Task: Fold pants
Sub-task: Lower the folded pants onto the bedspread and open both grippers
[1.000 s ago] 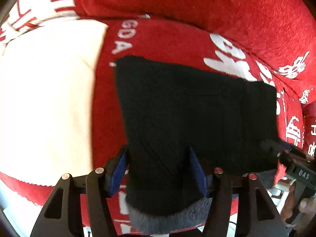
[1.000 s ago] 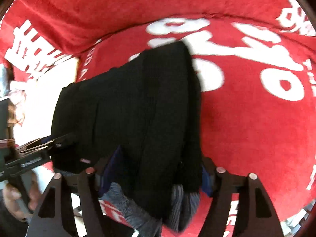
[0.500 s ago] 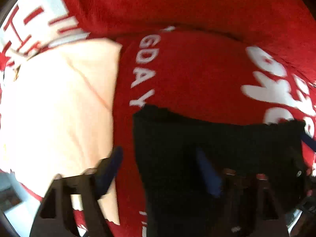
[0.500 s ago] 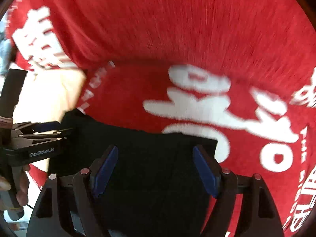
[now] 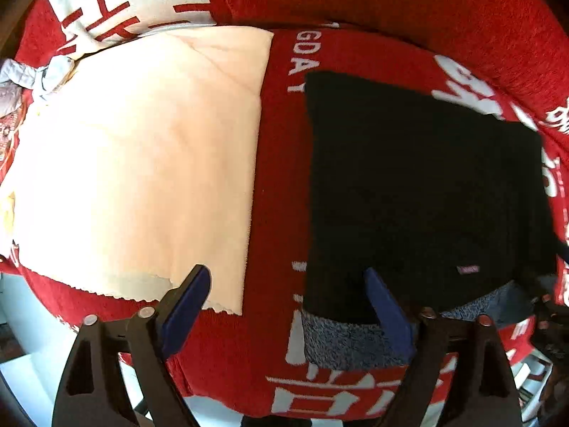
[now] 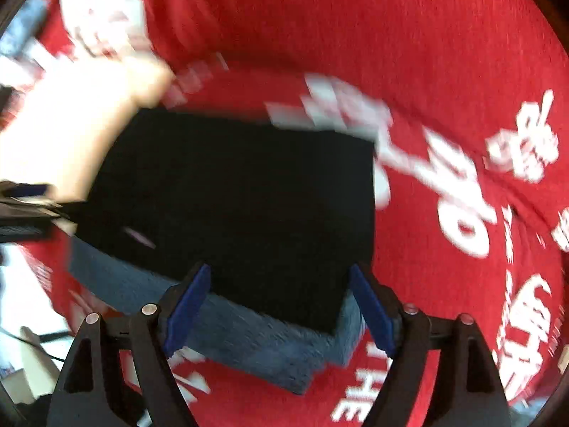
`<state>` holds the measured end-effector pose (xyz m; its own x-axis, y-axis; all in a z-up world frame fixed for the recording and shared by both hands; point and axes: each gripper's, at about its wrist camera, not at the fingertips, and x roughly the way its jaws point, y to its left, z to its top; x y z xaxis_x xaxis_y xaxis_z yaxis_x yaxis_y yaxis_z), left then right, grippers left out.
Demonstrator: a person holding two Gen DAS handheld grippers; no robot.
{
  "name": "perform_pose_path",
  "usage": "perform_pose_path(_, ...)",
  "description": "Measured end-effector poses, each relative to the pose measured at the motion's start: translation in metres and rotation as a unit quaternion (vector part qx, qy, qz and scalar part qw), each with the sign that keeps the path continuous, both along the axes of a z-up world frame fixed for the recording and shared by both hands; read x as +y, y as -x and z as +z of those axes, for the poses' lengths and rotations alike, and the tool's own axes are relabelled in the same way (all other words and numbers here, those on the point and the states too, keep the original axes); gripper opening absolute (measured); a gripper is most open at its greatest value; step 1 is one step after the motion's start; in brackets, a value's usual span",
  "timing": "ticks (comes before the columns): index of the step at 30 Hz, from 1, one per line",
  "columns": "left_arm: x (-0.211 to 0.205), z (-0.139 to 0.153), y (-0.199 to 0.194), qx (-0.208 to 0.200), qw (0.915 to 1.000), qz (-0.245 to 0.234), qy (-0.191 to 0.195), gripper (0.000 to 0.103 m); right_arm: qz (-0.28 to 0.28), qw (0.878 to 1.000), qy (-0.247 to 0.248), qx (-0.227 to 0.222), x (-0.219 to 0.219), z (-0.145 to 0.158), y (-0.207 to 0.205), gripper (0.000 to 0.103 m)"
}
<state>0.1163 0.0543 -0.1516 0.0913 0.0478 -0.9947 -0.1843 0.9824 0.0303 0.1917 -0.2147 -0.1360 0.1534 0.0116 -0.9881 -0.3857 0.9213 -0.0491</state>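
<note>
Black pants (image 5: 419,192), folded into a flat rectangle, lying on a red blanket (image 5: 277,192) printed with white lettering, grey-blue fleece lining (image 5: 341,338) showing along the near edge. To the left of the pants, well apart across a red strip, a cream cloth (image 5: 142,163) spread flat with a ragged near edge. Left claw (image 5: 288,302) standing wide, gripping nothing; left blue pad (image 5: 185,306) over the cream cloth's near corner, right blue pad over the near left corner of the pants, contact impossible to tell. Small pink label (image 5: 468,269) near the right front of the black fabric. From the right wrist view, blurred by motion: same pants (image 6: 242,206) seen as a black block with the lining (image 6: 249,338) jutting out beneath toward the camera. Right claw (image 6: 277,306) also spread wide, gripping nothing, its blue pads (image 6: 188,309) either side of the near right part of the pants, above the lining. Left claw (image 6: 25,206) visible at the left edge, beside the pants' left side.
</note>
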Motion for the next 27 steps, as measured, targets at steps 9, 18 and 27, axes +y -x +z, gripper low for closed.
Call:
perform_pose_path(9, -0.011, 0.039, 0.020, -0.040, 0.9988, -0.008, 0.028, 0.103, -0.019, 0.997, -0.045, -0.063, -0.002, 0.056, 0.000, 0.088)
perform_pose_path(18, -0.029, -0.016, 0.010, 0.066, 0.9972, -0.004, 0.035, 0.103, 0.031, 0.998, -0.052, 0.028, 0.036, 0.006, 0.011, 0.091)
perform_pose_path(27, -0.035, 0.061, 0.023, -0.008, 0.9994, -0.020, 0.029, 0.103, 0.012, 0.997, -0.068, -0.034, 0.022, 0.092, 0.023, 0.091)
